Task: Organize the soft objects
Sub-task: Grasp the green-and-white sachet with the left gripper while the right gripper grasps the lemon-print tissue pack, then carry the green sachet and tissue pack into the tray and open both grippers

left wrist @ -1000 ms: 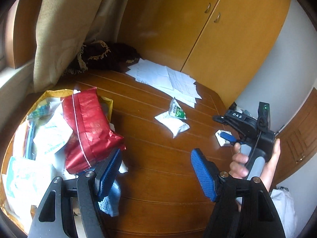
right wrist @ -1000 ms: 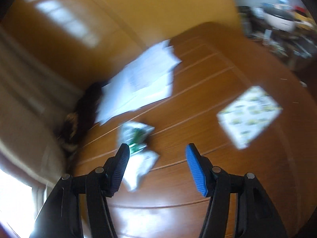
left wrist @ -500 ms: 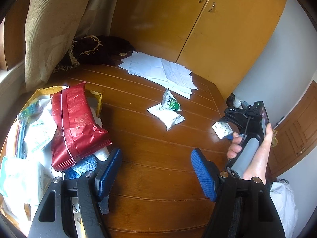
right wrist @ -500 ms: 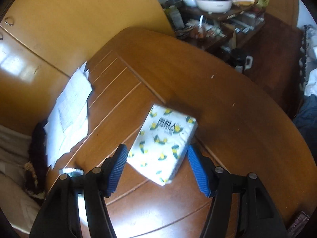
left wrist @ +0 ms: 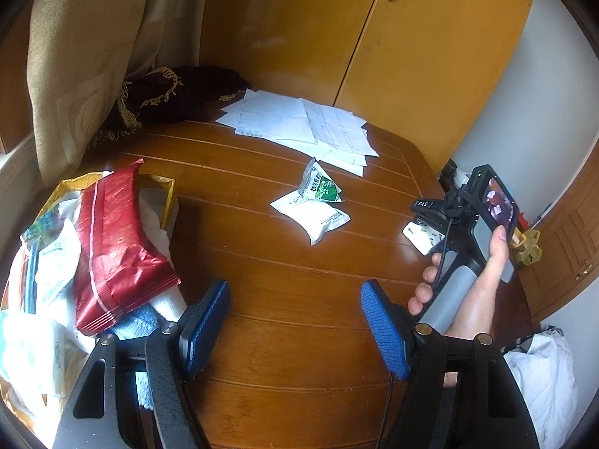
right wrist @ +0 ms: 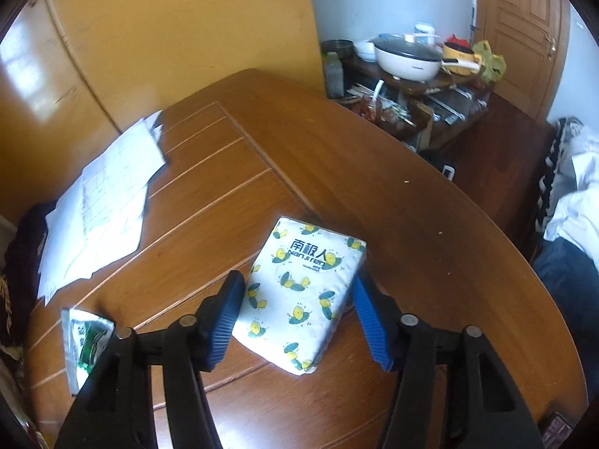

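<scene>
A round wooden table filled both wrist views. In the right wrist view, the right gripper pointed down at a white tissue pack printed w/ yellow lemons, lying flat on the table. The pack sat between the two blue pads, and the jaws were closing around it; the left pad looked just beside the pack's edge, the right pad just beside or touching the other edge, can't tell which. The pack wasn't lifted. In the left wrist view, the left gripper was spread wide over bare wood w/ nothing between its pads. To its left was a yellow bag stuffed w/ soft packs, a red foil packet on top. Mid-table lay a white pouch w/ a green-and-white sachet touching it, loose papers beyond. At right, a hand gripped the other gripper's handle.
</scene>
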{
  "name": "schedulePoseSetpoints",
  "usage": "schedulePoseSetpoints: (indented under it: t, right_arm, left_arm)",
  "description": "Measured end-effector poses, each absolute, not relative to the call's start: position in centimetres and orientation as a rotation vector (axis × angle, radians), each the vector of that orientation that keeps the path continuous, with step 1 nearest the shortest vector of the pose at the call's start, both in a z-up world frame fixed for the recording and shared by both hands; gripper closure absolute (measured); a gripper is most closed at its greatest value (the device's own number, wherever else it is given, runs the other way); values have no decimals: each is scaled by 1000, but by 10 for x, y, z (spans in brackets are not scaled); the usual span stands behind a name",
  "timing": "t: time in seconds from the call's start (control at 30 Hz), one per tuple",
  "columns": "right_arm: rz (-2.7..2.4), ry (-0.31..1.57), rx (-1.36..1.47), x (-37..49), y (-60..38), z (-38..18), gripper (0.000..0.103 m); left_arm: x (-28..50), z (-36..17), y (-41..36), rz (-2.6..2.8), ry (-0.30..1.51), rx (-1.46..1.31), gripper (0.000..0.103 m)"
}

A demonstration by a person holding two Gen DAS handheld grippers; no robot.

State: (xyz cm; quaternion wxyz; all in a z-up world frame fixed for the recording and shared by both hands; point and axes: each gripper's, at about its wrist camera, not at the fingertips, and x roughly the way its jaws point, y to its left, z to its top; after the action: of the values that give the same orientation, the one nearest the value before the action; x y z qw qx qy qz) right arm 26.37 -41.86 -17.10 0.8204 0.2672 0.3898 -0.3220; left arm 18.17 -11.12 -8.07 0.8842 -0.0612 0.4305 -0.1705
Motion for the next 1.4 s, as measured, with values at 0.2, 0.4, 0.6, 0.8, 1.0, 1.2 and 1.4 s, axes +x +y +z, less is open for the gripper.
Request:
schedulePoseSetpoints:
  t: [0.2, 0.4, 0.6, 0.8, 1.0, 1.2, 1.4]
  right_arm:
    - [-572, 851, 562, 263, -392, -163, 51]
    - [-452, 820, 615, 254, -380, -150, 51]
    - [-371, 819, 694, 253, -382, -150, 51]
    - [-310, 854, 841, 248, -397, -160, 51]
    - [-310, 857, 870, 247, -399, -164, 51]
    - [-295, 868, 861, 250, -397, -165, 51]
    - [-300, 880, 851, 251, -393, -167, 51]
  left_arm:
    - [222, -103, -131, -345, 1020, -146, 27]
    - [257, -109, -150, -320, 1074, -154, 27]
    - [289, -109, -172, -301, 1076, -44, 27]
    - [328, -107, -193, -301, 1056, -14, 27]
    - [375, -130, -209, -273, 1147, -54, 28]
    - [398, -152, -213, -260, 1189, -120, 63]
    - [392, -150, -210, -279, 1191, -133, 101]
